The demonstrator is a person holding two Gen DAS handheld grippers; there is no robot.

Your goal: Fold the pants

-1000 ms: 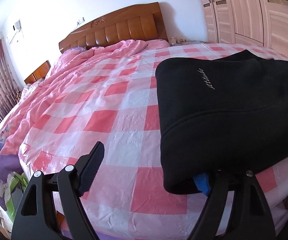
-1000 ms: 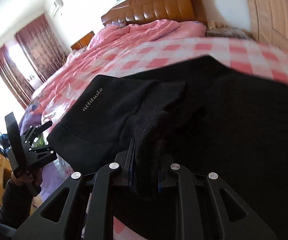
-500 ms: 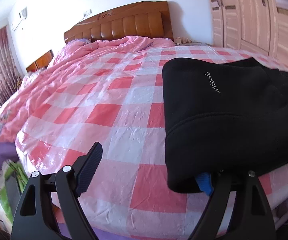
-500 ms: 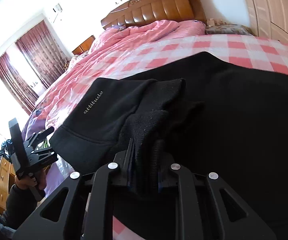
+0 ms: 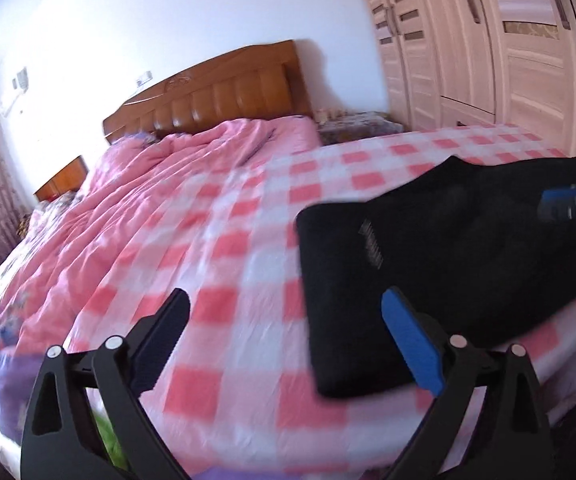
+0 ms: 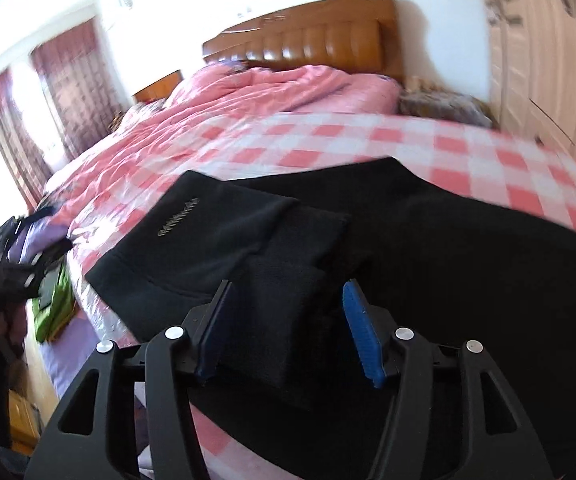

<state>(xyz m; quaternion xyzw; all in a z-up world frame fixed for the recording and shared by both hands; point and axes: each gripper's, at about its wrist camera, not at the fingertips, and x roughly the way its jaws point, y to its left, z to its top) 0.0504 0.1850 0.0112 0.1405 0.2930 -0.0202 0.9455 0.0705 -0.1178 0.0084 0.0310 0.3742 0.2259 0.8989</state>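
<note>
On the bed, near its foot edge, the black pants lie doubled over into a flat stack, so the fold looks mostly made. Left tongs stand spread wide, opening, clear of the cloth. Right tongs are opening too, the top layer between the pads but loose. Perhaps one more fold or smoothing remains.

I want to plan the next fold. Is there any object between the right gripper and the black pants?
Nothing visible. The right gripper, its fingers opening, sits directly over the pants, with a fold of black cloth between them, on the checked bed cover.
</note>
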